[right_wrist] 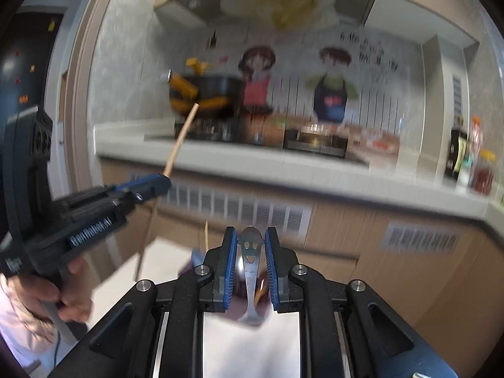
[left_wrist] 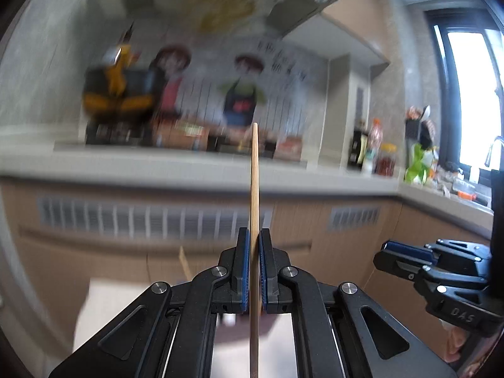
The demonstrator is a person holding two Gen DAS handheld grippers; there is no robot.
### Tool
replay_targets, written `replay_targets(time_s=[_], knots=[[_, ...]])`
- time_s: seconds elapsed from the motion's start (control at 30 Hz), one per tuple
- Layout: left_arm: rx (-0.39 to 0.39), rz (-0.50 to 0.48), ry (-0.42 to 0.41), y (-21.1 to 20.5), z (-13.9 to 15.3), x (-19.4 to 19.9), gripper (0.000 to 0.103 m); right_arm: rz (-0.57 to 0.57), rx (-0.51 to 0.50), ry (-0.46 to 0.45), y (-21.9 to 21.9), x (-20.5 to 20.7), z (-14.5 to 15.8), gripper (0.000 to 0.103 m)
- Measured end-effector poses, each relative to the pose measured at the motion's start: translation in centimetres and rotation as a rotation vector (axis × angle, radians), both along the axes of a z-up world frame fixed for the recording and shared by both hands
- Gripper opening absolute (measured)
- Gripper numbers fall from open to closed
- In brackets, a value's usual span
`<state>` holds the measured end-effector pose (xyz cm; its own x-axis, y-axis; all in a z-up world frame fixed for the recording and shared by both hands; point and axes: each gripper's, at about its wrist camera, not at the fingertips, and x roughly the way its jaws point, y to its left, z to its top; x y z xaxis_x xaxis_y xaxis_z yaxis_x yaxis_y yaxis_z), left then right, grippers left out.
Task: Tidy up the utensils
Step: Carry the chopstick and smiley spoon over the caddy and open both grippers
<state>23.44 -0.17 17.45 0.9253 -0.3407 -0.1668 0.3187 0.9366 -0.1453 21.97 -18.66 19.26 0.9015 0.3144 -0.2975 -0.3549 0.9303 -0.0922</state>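
**Both grippers loaded, raised in front of the counter**

Left gripper [left_wrist: 254,242] is what I see first in its own view: its blue pads are pinched on a chopstick [left_wrist: 254,189], which stands upright between them and runs on past the tips toward the counter [left_wrist: 189,165]. From the right wrist view I see the same left gripper [right_wrist: 157,182] off to the left of my right one, held by a hand [right_wrist: 67,286], with the chopstick [right_wrist: 181,140] slanting up and to the right out of its tips.

Right gripper [right_wrist: 250,241] sits with its jaws at a narrow gap around a metal spoon [right_wrist: 251,258]. The spoon handle, with cut-out holes like a face, points forward between the pads; I cannot tell whether the pads actually press on it. In the left wrist view the right gripper [left_wrist: 386,252] shows at the lower right, side on, and I cannot read its jaws there.

Beyond both tools the counter runs across, blurred. A dark pot [right_wrist: 208,94] with yellow parts stands on the stove ahead of the left gripper. Bottles [left_wrist: 373,154] stand on the counter further right. Two more sticks [right_wrist: 206,233] show low, just ahead of the right gripper.
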Motion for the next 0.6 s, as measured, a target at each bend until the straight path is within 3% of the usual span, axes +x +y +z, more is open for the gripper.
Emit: replay_targets(time_s=[0.13,0.27,0.6], knots=[[-0.009,0.011,-0.103,-0.5,2.4,2.8,0.006,0.0,0.016,-0.019,0.5,3.2,1.7,0.016],[-0.022,0.036,-0.138,-0.5,1.9,6.3,0.006,0.005,0.025,0.027,1.0,7.4,0.2,0.016],[-0.041,0.132,-0.044,0.4,-7.5,14.1,0.006,0.014,0.032,0.225,2.0,14.2,-7.8,0.016]])
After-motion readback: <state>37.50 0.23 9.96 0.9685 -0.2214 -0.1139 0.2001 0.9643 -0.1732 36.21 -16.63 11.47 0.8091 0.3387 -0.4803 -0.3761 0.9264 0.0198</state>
